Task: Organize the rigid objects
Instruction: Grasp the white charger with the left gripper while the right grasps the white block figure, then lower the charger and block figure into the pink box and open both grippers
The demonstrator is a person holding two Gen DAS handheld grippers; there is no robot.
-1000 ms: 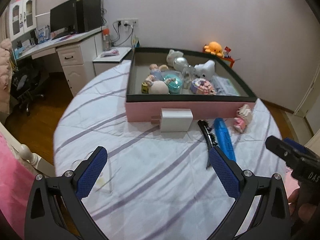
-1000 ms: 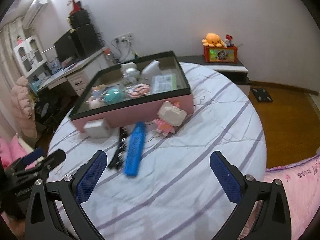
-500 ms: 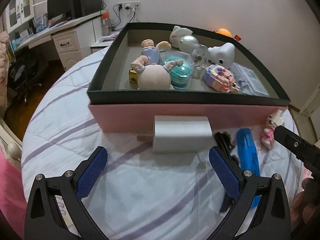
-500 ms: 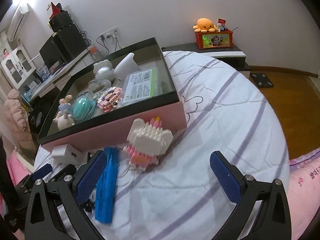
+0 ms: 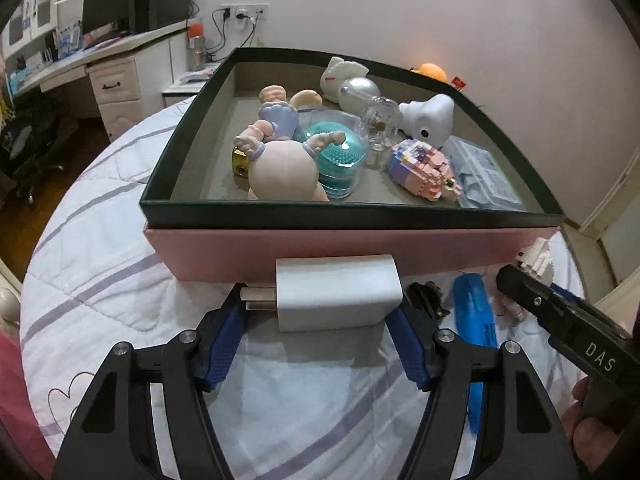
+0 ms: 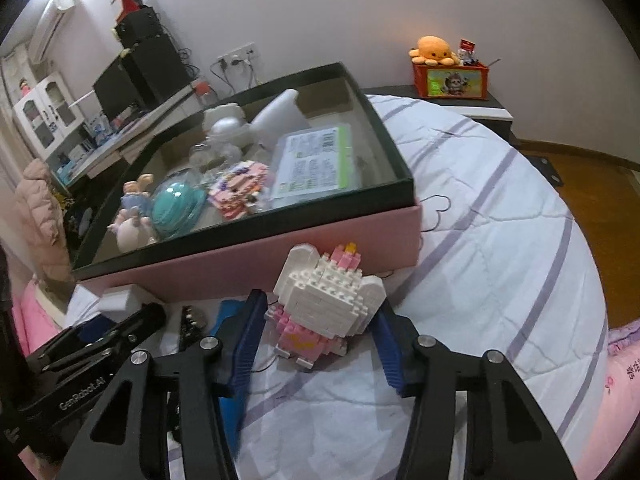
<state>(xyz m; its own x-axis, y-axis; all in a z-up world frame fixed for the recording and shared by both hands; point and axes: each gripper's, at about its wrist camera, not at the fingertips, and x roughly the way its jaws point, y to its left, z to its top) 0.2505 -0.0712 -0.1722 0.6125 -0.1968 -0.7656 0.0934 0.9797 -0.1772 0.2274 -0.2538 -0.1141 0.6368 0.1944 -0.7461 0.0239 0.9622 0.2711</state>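
Left gripper point(image 5: 320, 322): jaws closing around the white charger point(image 5: 338, 292), wide open a second ago; pads nearly touching, not yet clamped.
Right gripper point(image 6: 318, 334): jaws closing around the block figure point(image 6: 326, 300); left pad apart from it, right contact unclear.
Charger place: on the bedspread point(image 5: 100, 272), against the pink box point(image 5: 280, 244) at 12 o'clock.
Figure place: touching the box wall, blue case point(image 6: 230, 312) at 9 o'clock.
Meaning: both hands are now committing to pickups; box placement comes next.

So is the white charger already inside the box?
No, the white charger lies on the bed in front of the box, between the left claw's pads.
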